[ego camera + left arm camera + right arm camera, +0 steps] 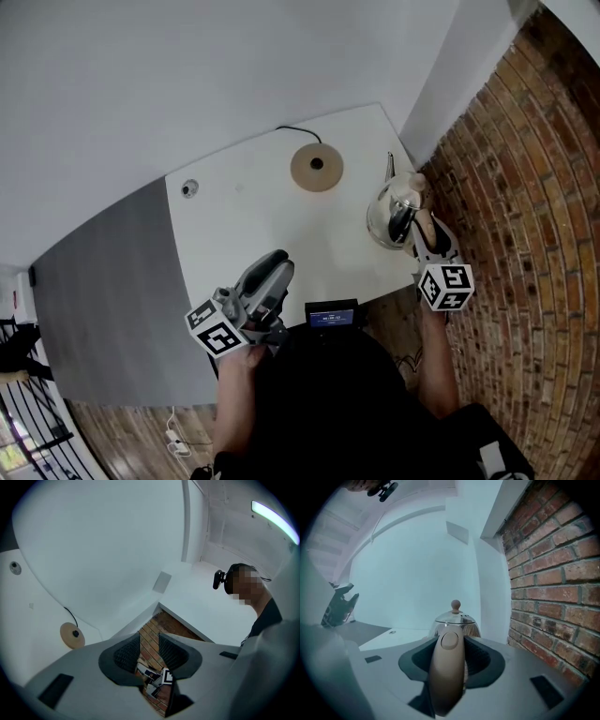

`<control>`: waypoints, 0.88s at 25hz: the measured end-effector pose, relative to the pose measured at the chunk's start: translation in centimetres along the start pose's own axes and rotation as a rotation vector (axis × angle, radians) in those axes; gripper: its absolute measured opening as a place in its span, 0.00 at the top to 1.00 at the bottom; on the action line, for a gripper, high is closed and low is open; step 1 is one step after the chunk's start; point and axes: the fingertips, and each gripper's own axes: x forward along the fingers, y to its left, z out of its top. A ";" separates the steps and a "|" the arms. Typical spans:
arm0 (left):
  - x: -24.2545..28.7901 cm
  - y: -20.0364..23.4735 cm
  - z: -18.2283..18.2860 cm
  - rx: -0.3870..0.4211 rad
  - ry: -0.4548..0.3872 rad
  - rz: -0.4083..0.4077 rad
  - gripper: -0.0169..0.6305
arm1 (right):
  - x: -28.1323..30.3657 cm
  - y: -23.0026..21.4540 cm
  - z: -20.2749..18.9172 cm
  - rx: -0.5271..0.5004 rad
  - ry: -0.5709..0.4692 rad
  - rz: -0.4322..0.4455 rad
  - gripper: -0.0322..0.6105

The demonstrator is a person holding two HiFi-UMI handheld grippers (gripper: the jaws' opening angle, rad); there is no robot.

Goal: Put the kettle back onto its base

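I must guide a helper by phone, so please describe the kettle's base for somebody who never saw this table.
Find the white table against the white wall. Near its far edge, left of the shiny kettle, lies the base: the only flat, round, tan disc, with a dark centre and a thin black cord.

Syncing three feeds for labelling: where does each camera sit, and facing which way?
Head view: on the person's head, steeply down onto the table; forearms, left gripper, right gripper show.
Left gripper view: on that gripper, along its open jaws toward the walls; person's shoulder shows.
Right gripper view: on that gripper, toward the kettle gripped in its jaws.
Shared: head and left gripper views show the base.
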 end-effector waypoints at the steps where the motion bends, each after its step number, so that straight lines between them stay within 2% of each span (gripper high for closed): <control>1: -0.2 0.1 0.1 -0.003 -0.007 -0.003 0.79 | -0.1 0.3 0.3 -0.001 -0.005 0.002 0.70; 16: -7.4 1.6 5.3 -0.024 -0.134 -0.061 0.79 | 0.8 7.1 5.9 0.008 -0.089 0.021 0.70; 22: -9.1 2.8 7.1 -0.032 -0.178 -0.054 0.79 | 2.0 9.4 7.6 0.014 -0.105 0.053 0.70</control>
